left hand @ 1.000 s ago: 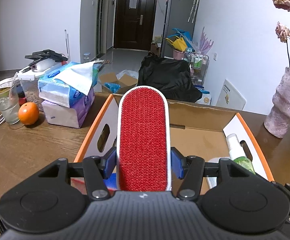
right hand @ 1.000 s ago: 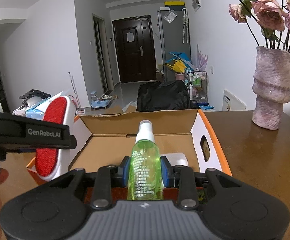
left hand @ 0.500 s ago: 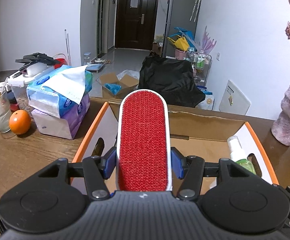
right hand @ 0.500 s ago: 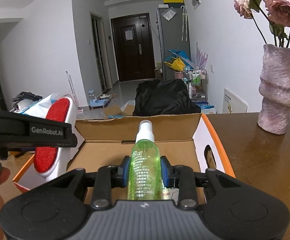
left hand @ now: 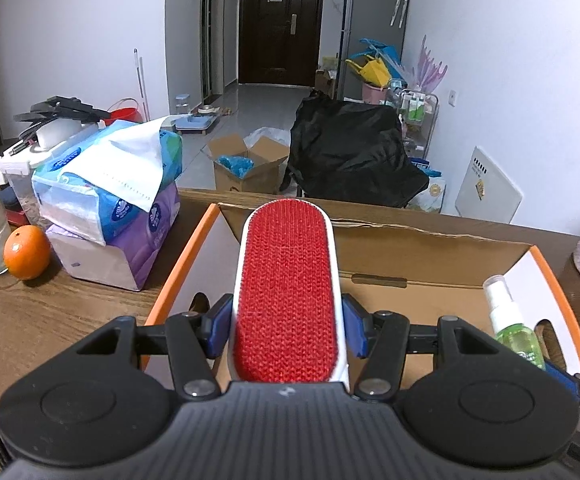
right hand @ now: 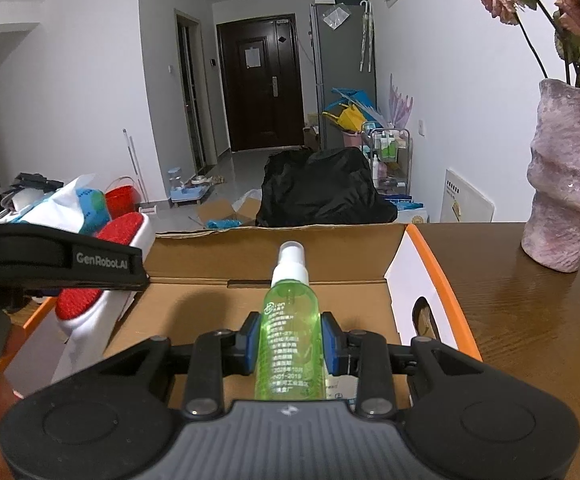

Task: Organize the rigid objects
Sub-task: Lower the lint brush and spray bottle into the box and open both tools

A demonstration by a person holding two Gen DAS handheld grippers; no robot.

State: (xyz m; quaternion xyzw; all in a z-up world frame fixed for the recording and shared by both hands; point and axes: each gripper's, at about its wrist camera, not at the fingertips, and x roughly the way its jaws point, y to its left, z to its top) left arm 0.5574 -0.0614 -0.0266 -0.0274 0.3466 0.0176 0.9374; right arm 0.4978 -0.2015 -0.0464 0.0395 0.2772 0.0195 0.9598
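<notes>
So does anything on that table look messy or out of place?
Mostly tidy. The tissue packs left of the cardboard box are stacked crookedly, a loose sheet draped over the top one. An orange sits loose beside them. Nothing looks spilled or broken.

Both views ride on hand-held grippers, looking forward and slightly downward along the fingers, close above an open cardboard box (left hand: 430,248) on a brown table (left hand: 49,320), facing the far hallway door (left hand: 279,20). The left wrist view sits left, taking in the tissue packs (left hand: 109,204) and orange (left hand: 26,253); the right wrist view sits right, near the vase (right hand: 566,184). Both share the box (right hand: 269,248), the door (right hand: 261,80) and the black bag (right hand: 322,188) beyond the table.
</notes>
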